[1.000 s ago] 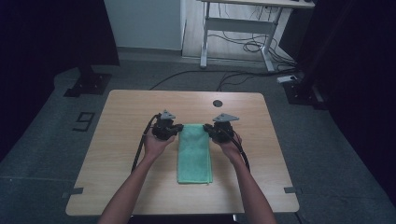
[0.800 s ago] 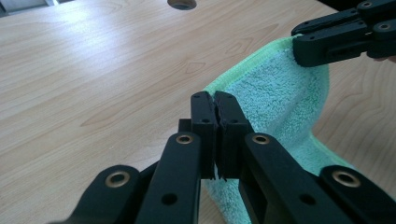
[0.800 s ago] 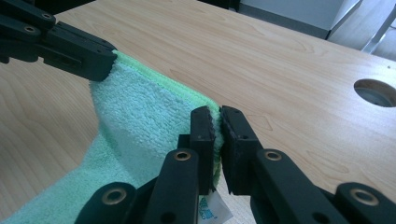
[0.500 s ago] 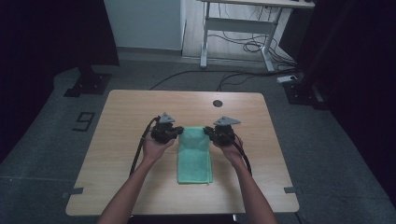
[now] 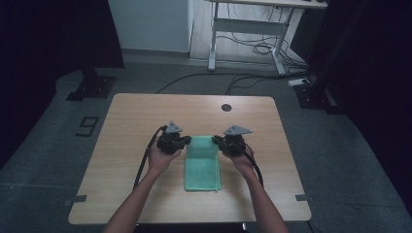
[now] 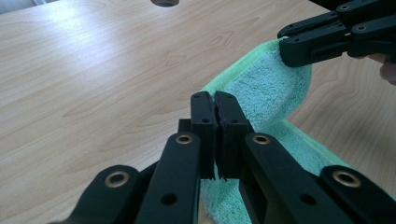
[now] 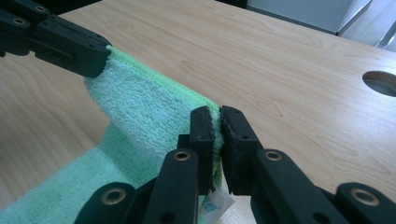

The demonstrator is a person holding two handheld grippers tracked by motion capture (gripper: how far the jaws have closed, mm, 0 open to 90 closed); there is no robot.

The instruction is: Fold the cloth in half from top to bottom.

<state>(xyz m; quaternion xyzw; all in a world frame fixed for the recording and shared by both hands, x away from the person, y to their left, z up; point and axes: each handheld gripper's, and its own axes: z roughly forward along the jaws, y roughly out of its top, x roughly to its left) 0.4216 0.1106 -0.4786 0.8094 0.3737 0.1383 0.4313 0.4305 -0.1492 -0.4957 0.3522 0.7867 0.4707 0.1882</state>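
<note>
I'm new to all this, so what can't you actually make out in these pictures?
- Right gripper view: print on the small white tag, partly behind the right gripper, is too blurred to read.
- Left gripper view: the green towel corner is hidden inside the left gripper.
- High view: jaws too small.

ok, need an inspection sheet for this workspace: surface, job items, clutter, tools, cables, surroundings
Surface: light wooden table, round hole near far edge.
Job's things: green towel, folded lengthwise, far edge lifted off the table.
Clutter: nothing seen.
Grippers: left tool shut on the towel's far left corner; right tool shut on the far right corner, white tag below it.
Cables: black cable trails from left tool; one from right tool; loose cables on the floor.
Surroundings: grey floor, white desk frame, dark curtains at the sides.
</note>
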